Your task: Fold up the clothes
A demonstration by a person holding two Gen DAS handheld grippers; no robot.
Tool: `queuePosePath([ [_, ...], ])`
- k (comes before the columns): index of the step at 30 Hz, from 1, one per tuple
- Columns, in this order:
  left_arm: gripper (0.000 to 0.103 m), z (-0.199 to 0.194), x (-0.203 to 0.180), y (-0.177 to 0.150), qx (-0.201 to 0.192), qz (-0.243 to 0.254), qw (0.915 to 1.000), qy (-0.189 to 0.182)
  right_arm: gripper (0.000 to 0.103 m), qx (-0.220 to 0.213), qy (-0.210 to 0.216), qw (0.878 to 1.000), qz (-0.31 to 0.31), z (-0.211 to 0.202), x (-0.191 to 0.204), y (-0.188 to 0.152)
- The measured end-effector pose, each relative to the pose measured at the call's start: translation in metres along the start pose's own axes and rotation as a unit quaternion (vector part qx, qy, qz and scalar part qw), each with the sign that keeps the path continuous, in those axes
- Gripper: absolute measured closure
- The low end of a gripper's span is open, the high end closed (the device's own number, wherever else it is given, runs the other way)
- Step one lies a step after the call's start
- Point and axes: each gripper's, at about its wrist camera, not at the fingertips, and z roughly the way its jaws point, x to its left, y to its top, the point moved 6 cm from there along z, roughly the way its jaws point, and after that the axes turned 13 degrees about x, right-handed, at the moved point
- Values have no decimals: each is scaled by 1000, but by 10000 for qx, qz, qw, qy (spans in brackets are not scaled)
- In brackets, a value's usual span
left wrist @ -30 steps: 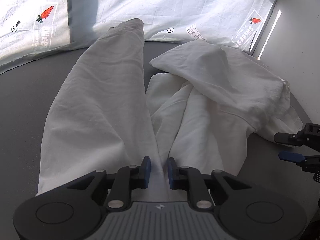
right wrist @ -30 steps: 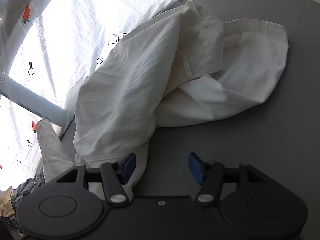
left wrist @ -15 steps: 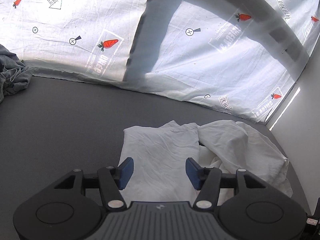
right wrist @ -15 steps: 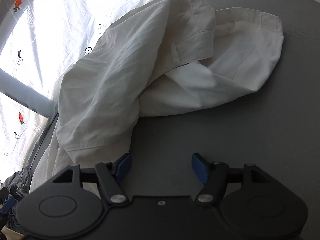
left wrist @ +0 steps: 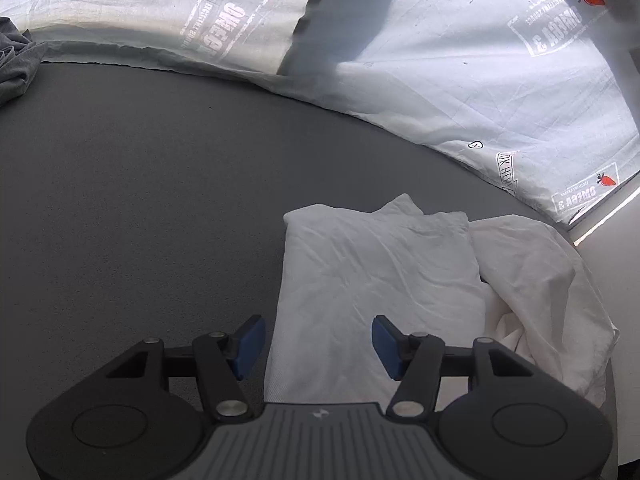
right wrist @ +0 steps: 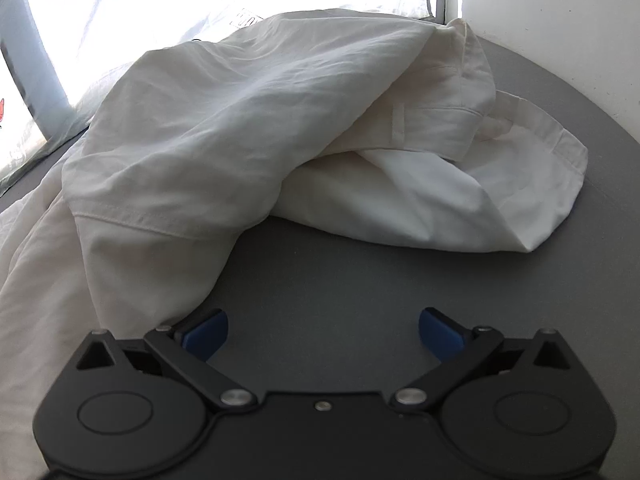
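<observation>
- Your left tool [left wrist: 318, 346] is looking at the white trousers [left wrist: 376, 280] lying on the grey table [left wrist: 140, 200], with the leg running away from you toward the carrot curtain [left wrist: 460, 80].
- Only this view is showing the grey cloth [left wrist: 16, 64] at the far left edge.
- Your right tool [right wrist: 323, 334] is seeing the waistband [right wrist: 432, 124] bunched up by the wall [right wrist: 560, 8].
- Lots of bare table is lying to the left.
- Your left tool is sitting half spread, pinching nothing.
- Your right tool is opening wide, with only bare table between its jaws.
</observation>
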Motion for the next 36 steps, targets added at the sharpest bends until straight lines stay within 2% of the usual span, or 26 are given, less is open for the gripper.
queuePosePath([
  [1,55,4,3,3,30,-127,9997,-217,0,17,-104,9999,-49,2,4,1],
  [2,73,4,6,5,2,-243,9990,-385,0,34,-207,9997,-97,4,7,3],
  [4,101,4,14,9,-101,-466,9964,-702,0,55,-287,9996,-62,6,9,5],
  [7,102,-21,32,11,-704,-773,9902,-925,0,90,-298,9995,-23,7,8,8],
  [9,102,-49,48,9,-1159,-909,9865,-715,0,87,-304,9995,-26,7,8,8],
  [11,102,-92,67,3,-1744,-990,9792,-301,0,88,-306,9995,-32,7,8,8],
  [13,102,-140,84,-10,-2328,-1007,9670,249,0,73,-310,9995,-30,5,7,4],
  [15,102,-183,103,-30,-2806,-1120,9490,897,0,44,-309,9995,-32,3,7,1],
  [17,102,-211,130,-57,-3004,-1441,9300,1554,0,11,-304,9995,-36,2,7,-1],
  [18,102,-221,145,-73,-3026,-1627,9201,1880,0,-3,-302,9995,-38,2,7,-2],
  [20,102,-226,175,-105,-2831,-1997,9056,2446,0,-23,-299,9995,-37,0,6,-3],
  [22,101,-219,205,-141,-2447,-2315,8986,2812,0,-31,-294,9996,-36,0,6,-4],
  [26,98,-190,244,-194,-1768,-2860,8852,3214,0,-7,-259,9996,-58,-1,5,-4],
  [28,91,-185,255,-210,-1630,-3299,8716,3239,0,29,-237,9997,-82,-1,5,-4],
  [31,83,-194,245,-211,-1723,-3253,8566,3615,0,73,-138,9999,-44,-3,2,-2],
  [32,79,-199,238,-207,-1791,-3098,8549,3757,0,64,-44,9999,66,-4,-2,-1],
  [34,70,-208,221,-198,-1965,-2797,8572,3852,0,45,145,9995,285,-8,-10,0],
  [35,63,-211,212,-193,-2053,-2665,8601,3836,0,36,239,9989,395,-9,-14,1],
  [36,60,-212,202,-187,-2128,-2571,8683,3670,0,25,314,9982,505,-11,-18,2],
])
